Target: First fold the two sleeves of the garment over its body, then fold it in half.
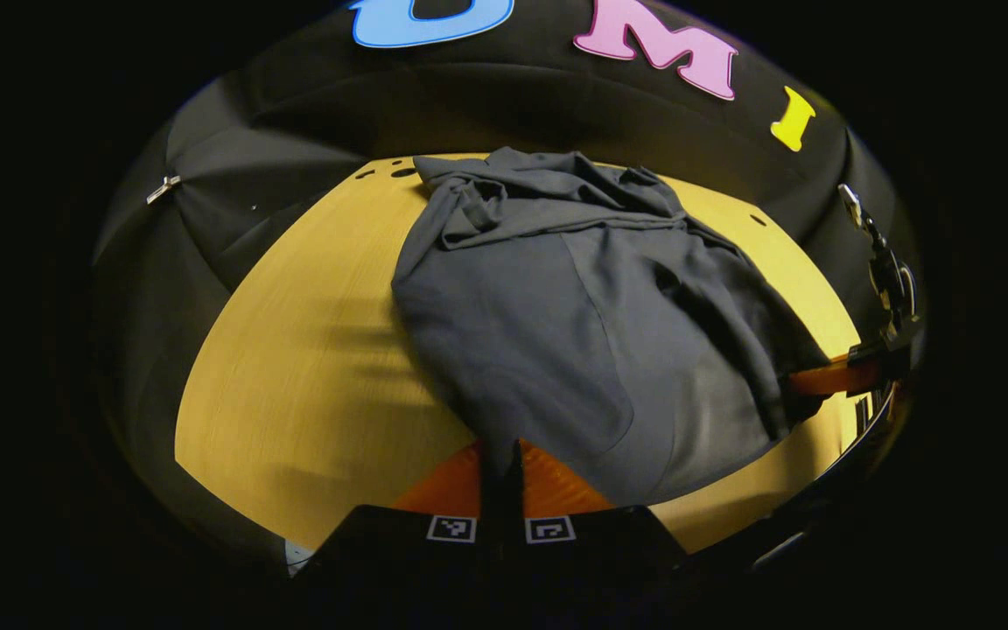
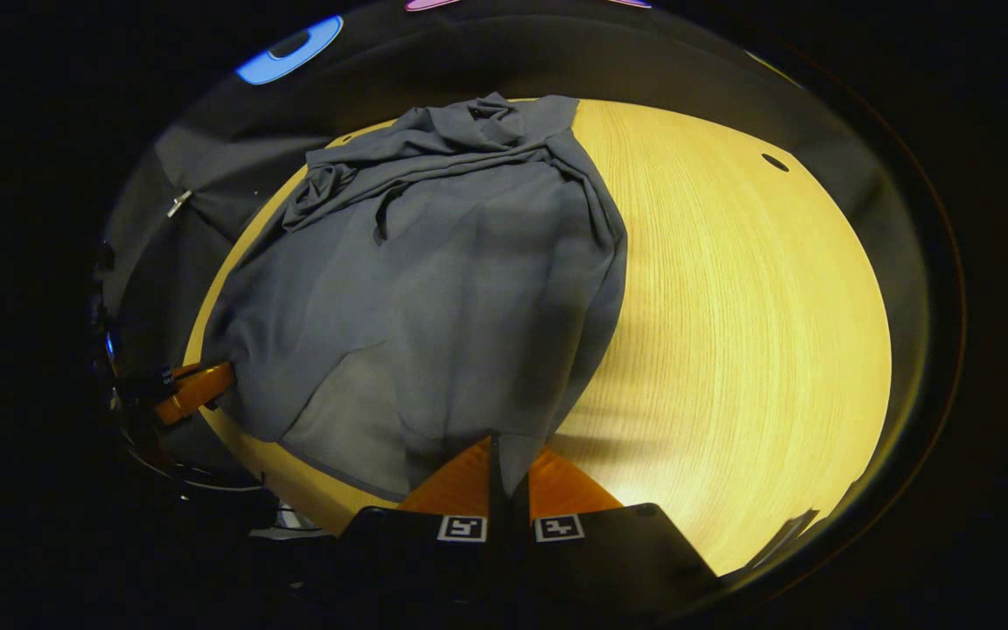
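In the left gripper view the left gripper (image 1: 501,455) stands at the bottom with its two fingers drawn together on the near hem of the garment (image 1: 574,324), a thin dark fold of cloth pinched between them; each finger carries a small square black-and-white marker near its base, a pattern and no readable writing; in the right gripper view the right gripper (image 2: 504,451) likewise has its fingers closed on the garment's (image 2: 434,289) near edge, with the same kind of square markers below; the garment is a plain dark grey piece of soft cloth, spread over the pale wooden table (image 1: 294,350), its near part fairly flat with a few long creases; no brand or label can be made out on it; farther off the cloth lies over itself in diagonal folds, and at the far end it is bunched into a rumpled heap near the table's far edge; the table (image 2: 749,306) lies bare beside the garment, with small dark holes near its far rim.
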Available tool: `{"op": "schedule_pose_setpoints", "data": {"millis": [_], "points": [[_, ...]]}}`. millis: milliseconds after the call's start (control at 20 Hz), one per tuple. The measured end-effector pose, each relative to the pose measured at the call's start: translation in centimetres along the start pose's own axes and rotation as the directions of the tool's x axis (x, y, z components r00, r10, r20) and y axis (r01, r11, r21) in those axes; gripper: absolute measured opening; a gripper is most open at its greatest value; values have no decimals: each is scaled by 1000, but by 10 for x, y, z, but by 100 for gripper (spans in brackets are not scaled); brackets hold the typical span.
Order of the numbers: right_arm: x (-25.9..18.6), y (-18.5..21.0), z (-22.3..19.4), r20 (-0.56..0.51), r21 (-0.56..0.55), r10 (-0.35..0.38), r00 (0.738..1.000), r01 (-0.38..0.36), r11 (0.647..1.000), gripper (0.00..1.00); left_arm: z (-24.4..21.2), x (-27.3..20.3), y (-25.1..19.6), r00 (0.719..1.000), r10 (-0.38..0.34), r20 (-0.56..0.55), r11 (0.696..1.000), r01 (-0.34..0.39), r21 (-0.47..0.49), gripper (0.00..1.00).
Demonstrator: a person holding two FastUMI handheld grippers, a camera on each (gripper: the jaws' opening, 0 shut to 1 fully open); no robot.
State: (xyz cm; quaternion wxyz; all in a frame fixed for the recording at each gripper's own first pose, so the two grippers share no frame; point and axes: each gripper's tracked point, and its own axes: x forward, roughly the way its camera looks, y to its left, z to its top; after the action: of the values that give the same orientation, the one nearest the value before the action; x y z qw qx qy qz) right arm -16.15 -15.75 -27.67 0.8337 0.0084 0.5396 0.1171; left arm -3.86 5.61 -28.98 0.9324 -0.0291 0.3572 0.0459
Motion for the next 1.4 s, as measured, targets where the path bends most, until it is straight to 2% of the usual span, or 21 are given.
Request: {"op": "schedule_pose_setpoints", "data": {"millis": [400, 650, 900, 1200, 1400], "points": [[-16, 15, 46, 81, -9, 58, 995, -58, 998, 5, 52, -16, -3, 998, 17, 57, 1000, -17, 0, 6], [-25, 24, 97, 155, 0, 84, 984, -85, 996, 5, 96, -18, -4, 992, 4, 127, 1000, -2, -17, 6], [-27, 25, 147, 220, -36, 100, 970, -95, 995, 5, 129, -17, 8, 983, 30, 181, 999, -27, -18, 6], [-30, 18, 226, 321, -56, 105, 941, -92, 994, 6, 187, -7, 17, 974, 12, 227, 996, 7, -85, 6], [-21, 15, 277, 384, -72, 111, 917, -90, 993, 5, 228, 9, 21, 970, 11, 243, 996, 12, -92, 6]]}}
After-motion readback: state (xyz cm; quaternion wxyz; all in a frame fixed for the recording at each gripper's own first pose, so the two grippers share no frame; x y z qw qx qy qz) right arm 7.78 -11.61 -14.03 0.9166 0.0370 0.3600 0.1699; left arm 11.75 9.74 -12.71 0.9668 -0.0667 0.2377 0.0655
